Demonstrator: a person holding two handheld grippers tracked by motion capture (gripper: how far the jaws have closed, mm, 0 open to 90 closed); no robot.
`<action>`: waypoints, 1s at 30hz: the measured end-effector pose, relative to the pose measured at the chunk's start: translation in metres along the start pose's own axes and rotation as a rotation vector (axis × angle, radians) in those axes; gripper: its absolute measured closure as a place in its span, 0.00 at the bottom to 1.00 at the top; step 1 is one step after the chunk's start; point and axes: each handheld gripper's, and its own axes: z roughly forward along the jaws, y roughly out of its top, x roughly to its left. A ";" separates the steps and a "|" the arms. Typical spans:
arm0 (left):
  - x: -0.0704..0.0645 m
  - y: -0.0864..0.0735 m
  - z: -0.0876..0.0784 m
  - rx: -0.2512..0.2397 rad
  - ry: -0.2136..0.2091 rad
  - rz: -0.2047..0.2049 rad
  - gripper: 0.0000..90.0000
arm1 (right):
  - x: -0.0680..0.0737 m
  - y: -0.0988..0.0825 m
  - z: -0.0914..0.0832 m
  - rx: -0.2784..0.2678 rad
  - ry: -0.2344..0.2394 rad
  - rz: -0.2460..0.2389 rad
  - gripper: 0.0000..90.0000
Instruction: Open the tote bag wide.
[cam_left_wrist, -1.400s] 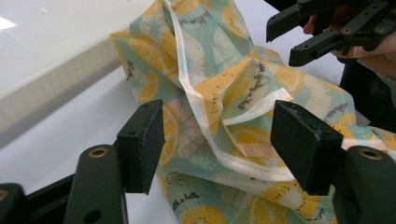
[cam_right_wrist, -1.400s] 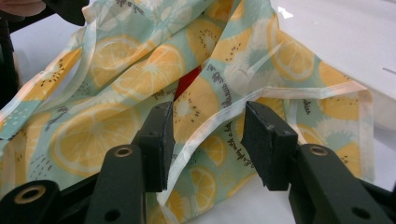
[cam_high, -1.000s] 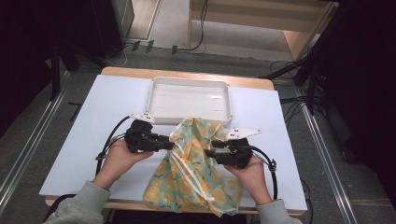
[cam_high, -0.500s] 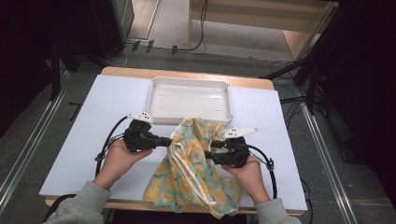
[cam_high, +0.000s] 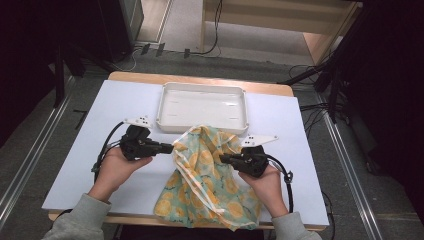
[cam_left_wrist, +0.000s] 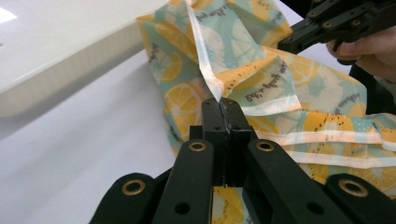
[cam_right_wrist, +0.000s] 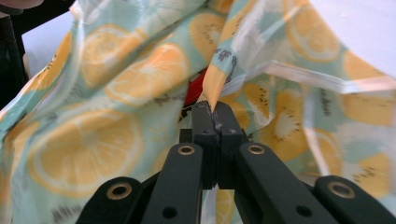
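A crumpled bag printed with orange slices on pale teal (cam_high: 207, 185) lies at the table's front middle. My left gripper (cam_high: 172, 147) is at its left side, shut on a pale-edged fold of the bag (cam_left_wrist: 212, 88), as the left gripper view (cam_left_wrist: 219, 105) shows. From the right, my right gripper (cam_high: 221, 159) has just closed its jaws on another fold (cam_right_wrist: 215, 81); the tips (cam_right_wrist: 212, 109) pinch the material. Something red (cam_right_wrist: 194, 91) shows through a gap in the bag. In the left gripper view the right gripper (cam_left_wrist: 336, 23) and its hand sit beyond the bag.
A white rectangular tray (cam_high: 202, 125) stands just behind the bag, its front rim touching the bag's top. The table is a pale sheet (cam_high: 100, 105) with bare room at left and right. Cables trail from both grippers toward the front edge.
The left hand has shifted slightly at the bag's left edge. The bag's upper folds now sit drawn between the two grippers. The right hand has hardly moved.
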 end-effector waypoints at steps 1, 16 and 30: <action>0.001 -0.001 -0.003 -0.004 0.007 -0.002 1.00 | -0.001 0.000 -0.002 -0.003 -0.002 -0.006 1.00; 0.025 0.000 -0.038 0.014 0.066 -0.012 1.00 | -0.009 0.008 -0.030 -0.012 -0.051 -0.022 1.00; 0.042 0.000 -0.040 -0.022 0.064 -0.042 0.84 | -0.005 0.030 -0.015 -0.022 -0.064 -0.019 1.00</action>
